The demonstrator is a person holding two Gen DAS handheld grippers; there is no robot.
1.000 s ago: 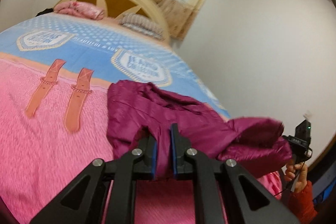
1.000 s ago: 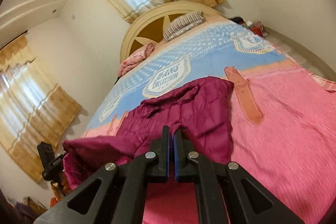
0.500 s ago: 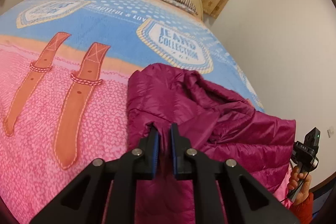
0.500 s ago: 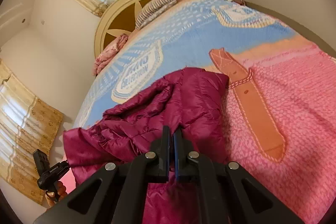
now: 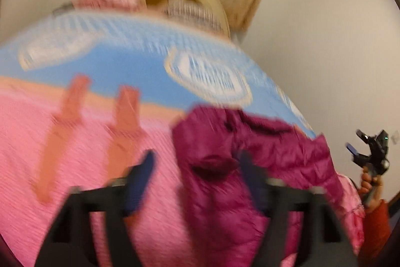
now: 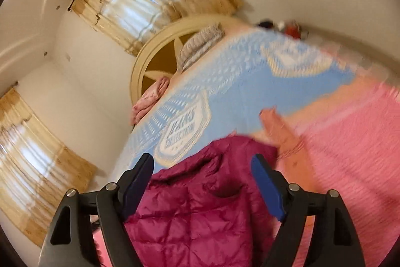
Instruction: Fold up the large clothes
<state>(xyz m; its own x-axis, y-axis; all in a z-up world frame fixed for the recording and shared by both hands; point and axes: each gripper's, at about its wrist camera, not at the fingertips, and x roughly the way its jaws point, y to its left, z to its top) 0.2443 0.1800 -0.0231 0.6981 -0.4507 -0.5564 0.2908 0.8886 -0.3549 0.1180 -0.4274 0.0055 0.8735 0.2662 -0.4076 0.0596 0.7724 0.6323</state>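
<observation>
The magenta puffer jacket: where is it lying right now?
The magenta puffer jacket lies on the pink end of the bedspread, its far edge reaching the blue section, just ahead of both open grippers.

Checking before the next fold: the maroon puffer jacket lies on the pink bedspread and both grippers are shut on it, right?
Not quite. The maroon puffer jacket lies on the pink bedspread, but both wrist views show the left gripper and right gripper open, jaws just spread.
</observation>
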